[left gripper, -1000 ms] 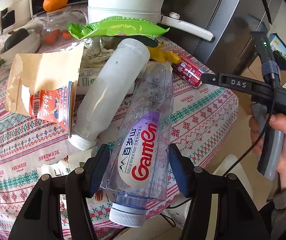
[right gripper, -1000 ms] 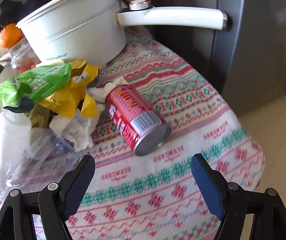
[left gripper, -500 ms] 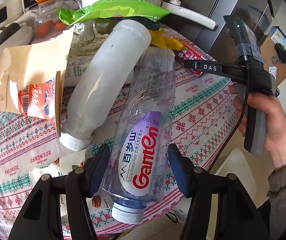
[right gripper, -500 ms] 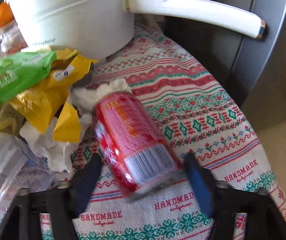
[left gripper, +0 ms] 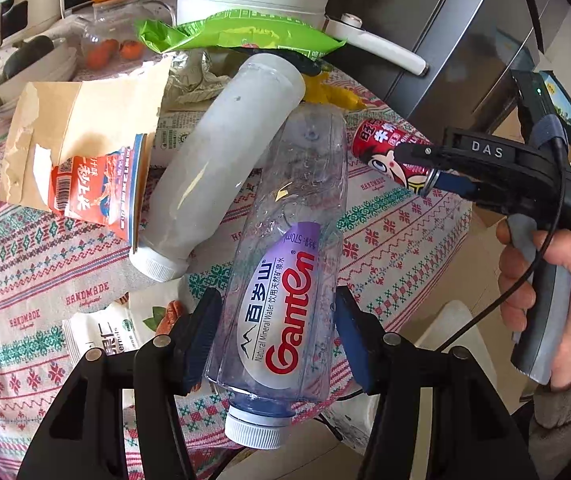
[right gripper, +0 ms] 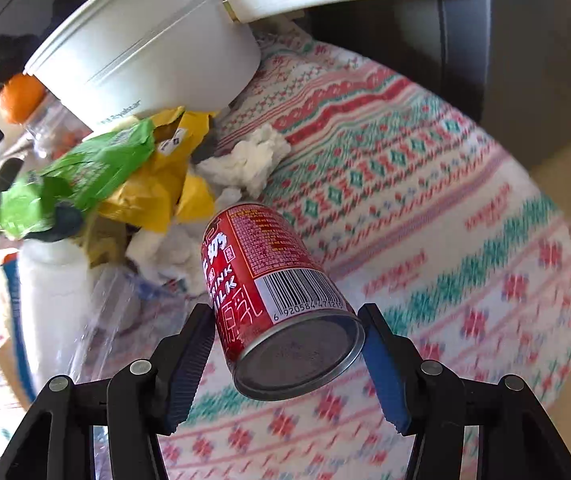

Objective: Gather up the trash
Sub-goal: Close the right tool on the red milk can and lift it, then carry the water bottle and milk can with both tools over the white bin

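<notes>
A clear Ganten water bottle (left gripper: pixel 285 240) lies cap towards me between the pads of my left gripper (left gripper: pixel 276 312), whose jaws are closing and press on its sides. My right gripper (right gripper: pixel 285 320) has its jaws closing too, pads against a red milk drink can (right gripper: pixel 269 272) held tilted above the cloth. In the left wrist view the can (left gripper: pixel 381 148) sits in the right gripper (left gripper: pixel 417 166), with a hand on the handle. A frosted white bottle (left gripper: pixel 221 160) leans against the clear one.
More trash lies on the patterned tablecloth (right gripper: pixel 445 200): a green wrapper (left gripper: pixel 237 34), a yellow wrapper (right gripper: pixel 157 188), crumpled tissue (right gripper: pixel 245 164), a torn paper bag (left gripper: pixel 85 120), a white snack packet (left gripper: pixel 101 332). A white pot (right gripper: pixel 145 48) with a long handle stands behind, a grey cabinet (left gripper: pixel 465 40) beside it.
My right gripper came down over the red can, closed around it, then raised and rolled it off the cloth. The left gripper stayed on the water bottle.
</notes>
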